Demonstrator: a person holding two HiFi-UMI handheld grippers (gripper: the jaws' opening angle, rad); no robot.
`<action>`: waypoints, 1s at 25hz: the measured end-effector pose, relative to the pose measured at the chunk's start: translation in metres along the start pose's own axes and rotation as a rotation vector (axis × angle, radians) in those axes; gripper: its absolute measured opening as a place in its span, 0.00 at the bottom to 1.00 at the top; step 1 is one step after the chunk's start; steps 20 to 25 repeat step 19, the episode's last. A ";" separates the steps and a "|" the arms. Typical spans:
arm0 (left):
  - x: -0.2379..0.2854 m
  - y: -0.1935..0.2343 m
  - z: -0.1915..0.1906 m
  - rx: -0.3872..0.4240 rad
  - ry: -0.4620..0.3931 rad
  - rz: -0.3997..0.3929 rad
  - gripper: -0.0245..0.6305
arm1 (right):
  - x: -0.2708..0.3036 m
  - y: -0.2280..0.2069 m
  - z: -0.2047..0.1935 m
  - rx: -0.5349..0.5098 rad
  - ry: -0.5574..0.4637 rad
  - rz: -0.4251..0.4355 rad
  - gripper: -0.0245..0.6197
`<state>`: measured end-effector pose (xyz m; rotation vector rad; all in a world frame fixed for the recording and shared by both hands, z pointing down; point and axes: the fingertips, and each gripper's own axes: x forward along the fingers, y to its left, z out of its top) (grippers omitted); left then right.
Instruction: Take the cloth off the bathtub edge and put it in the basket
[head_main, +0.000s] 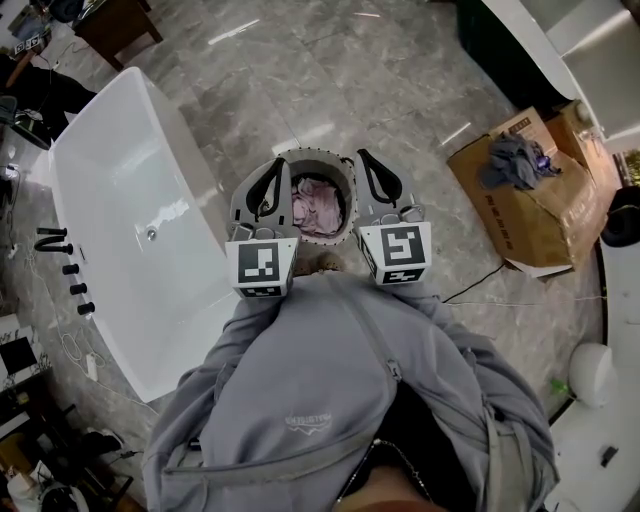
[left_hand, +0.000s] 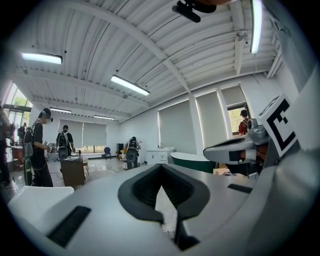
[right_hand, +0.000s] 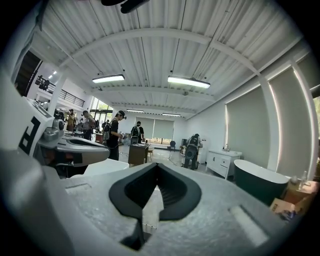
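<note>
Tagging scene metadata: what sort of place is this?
Likely a big open hall staged with bathroom fittings, not a home: white bathtub on polished stone floor, a second dark tub, other people standing about.

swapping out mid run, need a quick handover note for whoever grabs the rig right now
Left gripper: shut, empty, held out in front of the chest.
Right gripper: shut, empty, level with the left one.
Things: the pink cloth lies inside the basket, which stands on the floor just ahead, between the two grippers in the head view. The white bathtub is to the left; no cloth shows on its visible edge.
Done: the cloth is in the basket.
Left: apparently nothing; likely just lower the grippers.
</note>
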<state>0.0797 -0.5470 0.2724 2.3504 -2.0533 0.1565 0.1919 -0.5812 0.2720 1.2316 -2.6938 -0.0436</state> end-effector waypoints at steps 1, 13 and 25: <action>0.001 0.000 0.000 0.001 0.000 -0.001 0.05 | 0.001 0.000 0.000 -0.002 -0.002 0.001 0.05; 0.003 0.002 -0.004 0.003 0.003 -0.002 0.05 | 0.007 0.005 -0.001 -0.012 -0.009 0.021 0.05; 0.002 0.001 -0.003 0.011 0.011 -0.014 0.05 | 0.009 0.007 -0.001 -0.017 -0.008 0.025 0.05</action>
